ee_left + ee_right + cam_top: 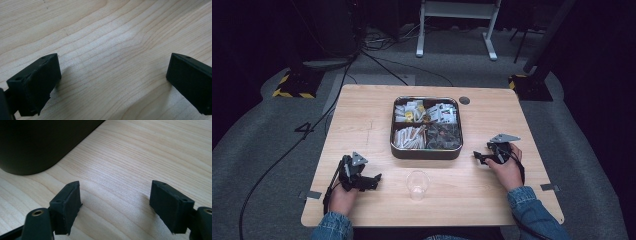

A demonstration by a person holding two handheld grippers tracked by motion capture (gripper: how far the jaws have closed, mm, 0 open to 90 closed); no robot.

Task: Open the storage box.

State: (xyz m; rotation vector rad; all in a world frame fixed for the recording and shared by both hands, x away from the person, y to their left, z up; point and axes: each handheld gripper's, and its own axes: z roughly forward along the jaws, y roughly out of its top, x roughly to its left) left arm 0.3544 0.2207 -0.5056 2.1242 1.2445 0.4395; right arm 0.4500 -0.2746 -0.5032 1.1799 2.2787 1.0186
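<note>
A dark metal tray [426,152] with four compartments of small packets and sachets sits mid-table. A clear plastic cup [417,184] stands upright in front of it, near the table's front edge. My left gripper [374,179] rests on the wood at the front left, jaws pointing right toward the cup, open with bare wood between them [113,75]. My right gripper [478,157] rests at the right, pointing left at the tray's front right corner [32,147], open with nothing between its fingers [116,202].
The wooden table [362,120] has bare room left and right of the tray. A dark round disc [464,100] lies near the far edge. Cables and stand bases lie on the grey floor beyond.
</note>
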